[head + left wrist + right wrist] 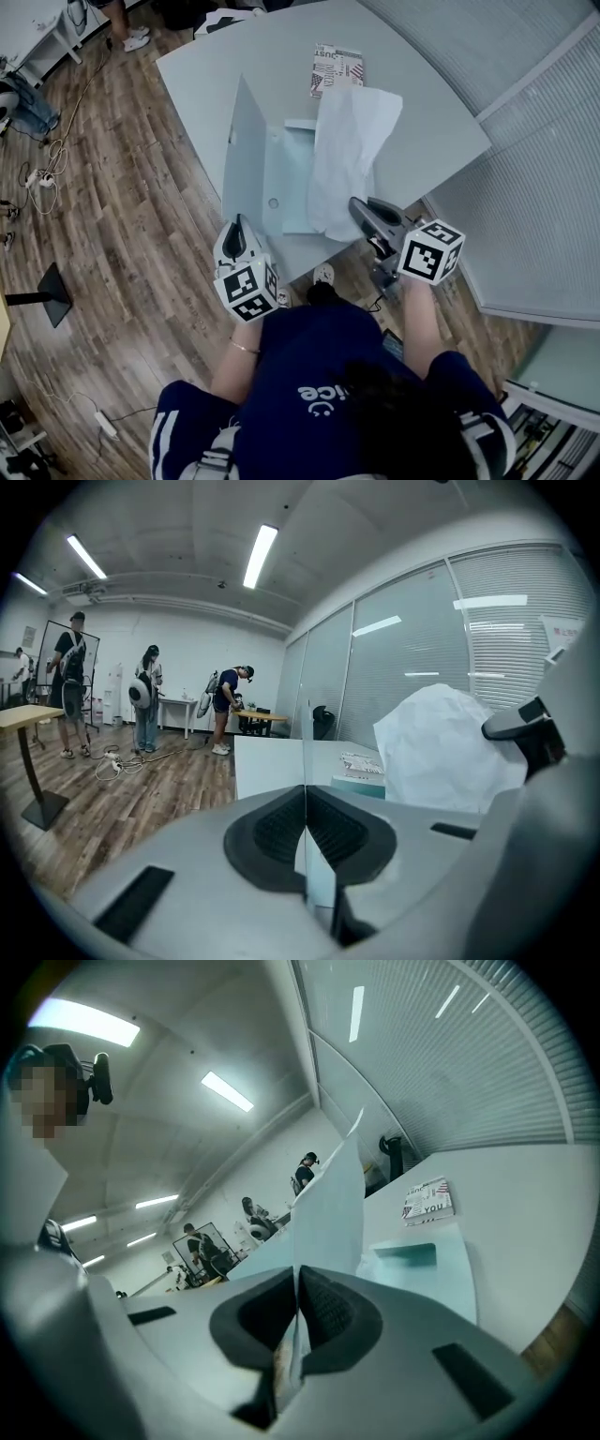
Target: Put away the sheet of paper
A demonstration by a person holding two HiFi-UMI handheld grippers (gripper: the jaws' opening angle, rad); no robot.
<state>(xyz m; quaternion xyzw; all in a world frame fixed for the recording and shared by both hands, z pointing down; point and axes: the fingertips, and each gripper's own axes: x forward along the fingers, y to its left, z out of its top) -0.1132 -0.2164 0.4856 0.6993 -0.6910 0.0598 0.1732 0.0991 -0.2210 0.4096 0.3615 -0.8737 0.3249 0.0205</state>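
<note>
A white sheet of paper [347, 150] hangs over an open pale blue folder [295, 178] on the grey table [422, 122]. My right gripper [356, 206] is shut on the sheet's near edge; in the right gripper view the paper [328, 1213] rises from the closed right gripper [298, 1321], with the folder [422, 1260] beyond. My left gripper [236, 225] is shut on the near edge of the folder's cover [246, 155], which stands upright at the left. In the left gripper view the cover shows edge-on in the left gripper [305, 832], and the paper [450, 747] is at the right.
A printed booklet [337, 67] lies on the table behind the folder, also in the right gripper view as the booklet [429, 1199]. Slatted blinds [544, 141] line the right side. Several people [150, 710] stand far off by desks on the wooden floor [122, 216], with cables near them.
</note>
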